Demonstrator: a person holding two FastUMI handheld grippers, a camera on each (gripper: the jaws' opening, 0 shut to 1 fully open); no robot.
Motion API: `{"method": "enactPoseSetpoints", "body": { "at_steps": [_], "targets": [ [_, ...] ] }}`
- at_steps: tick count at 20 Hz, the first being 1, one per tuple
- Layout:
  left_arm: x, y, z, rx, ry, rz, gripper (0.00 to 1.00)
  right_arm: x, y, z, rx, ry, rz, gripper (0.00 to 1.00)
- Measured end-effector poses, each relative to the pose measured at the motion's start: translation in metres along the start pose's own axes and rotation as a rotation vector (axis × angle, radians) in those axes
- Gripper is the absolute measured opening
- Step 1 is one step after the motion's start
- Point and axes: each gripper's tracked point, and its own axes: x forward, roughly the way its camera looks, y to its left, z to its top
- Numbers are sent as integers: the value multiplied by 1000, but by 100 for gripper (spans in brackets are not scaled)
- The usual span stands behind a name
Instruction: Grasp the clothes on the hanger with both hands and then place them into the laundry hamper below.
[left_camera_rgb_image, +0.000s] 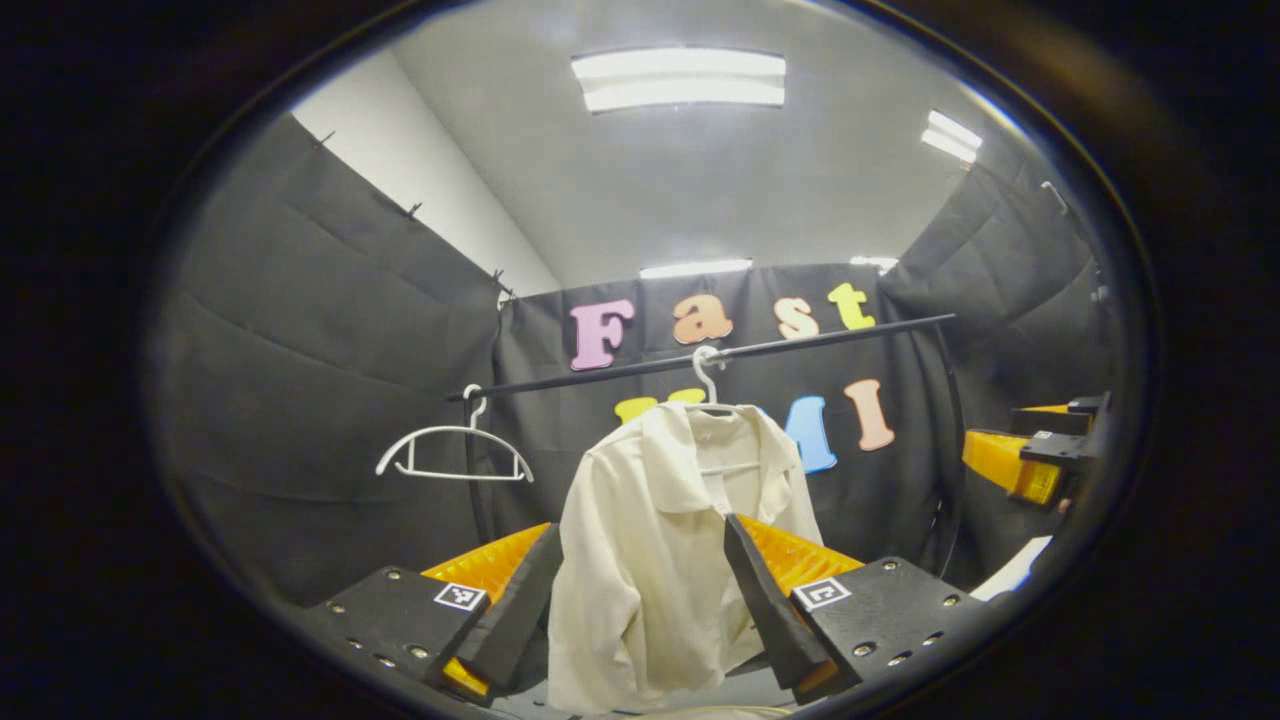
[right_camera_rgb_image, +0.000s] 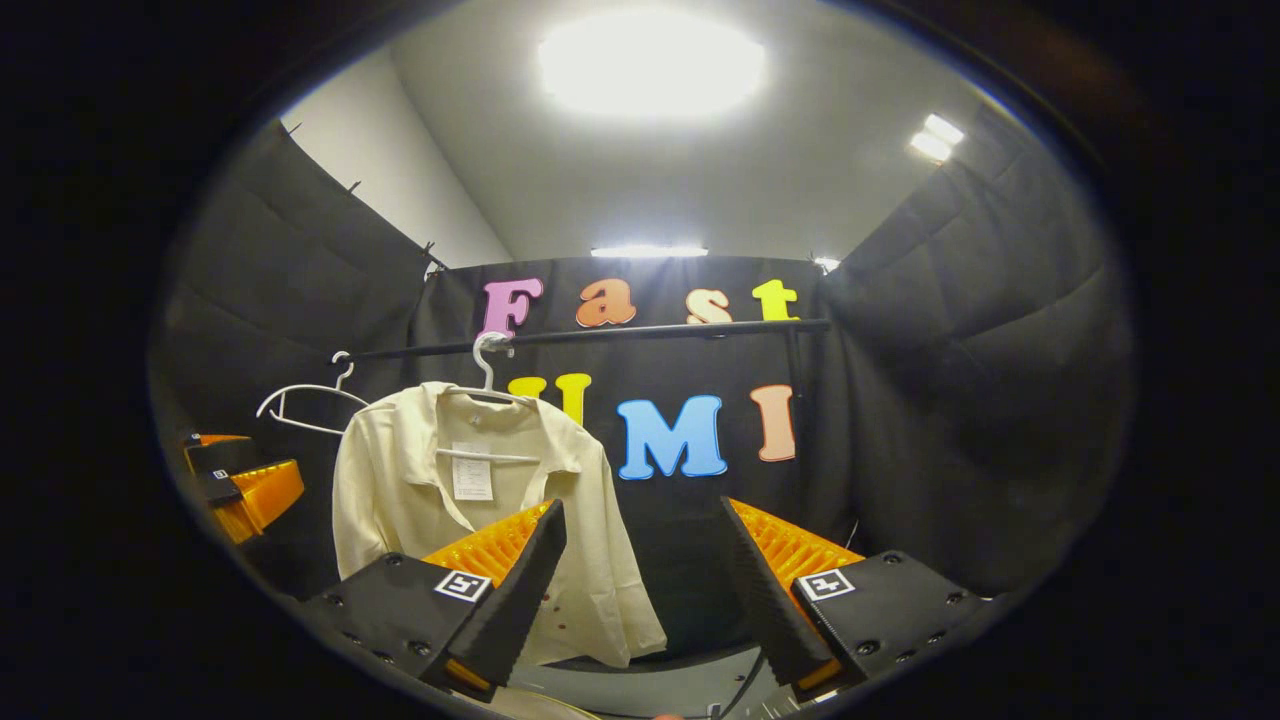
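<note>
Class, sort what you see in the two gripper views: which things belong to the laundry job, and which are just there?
Belongs to the job:
cream shirt
white hanger it hangs on
left gripper, open
right gripper, open

Just there:
empty white hanger
black rail
ceiling lights

Both views are taken from low down and tilted upward toward the back wall. In the left gripper view the cream shirt (left_camera_rgb_image: 650, 540) is faced straight on and near. In the right gripper view it (right_camera_rgb_image: 470, 500) is seen leftward. The rail (left_camera_rgb_image: 700, 357) and empty hanger (left_camera_rgb_image: 452, 450) are shared.
</note>
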Motion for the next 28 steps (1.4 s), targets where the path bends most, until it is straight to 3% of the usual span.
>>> {"method": "enactPoseSetpoints", "body": {
  "at_steps": [15,21,28],
  "targets": [
    [106,-61,-38,40,43,81,95,124,37,-30,94,9,241,95],
    [146,-64,-62,61,74,133,95,164,55,-50,103,29,321,92],
    [181,-56,-87,94,102,215,95,200,84,-72,148,54,424,95]
  ]
}}
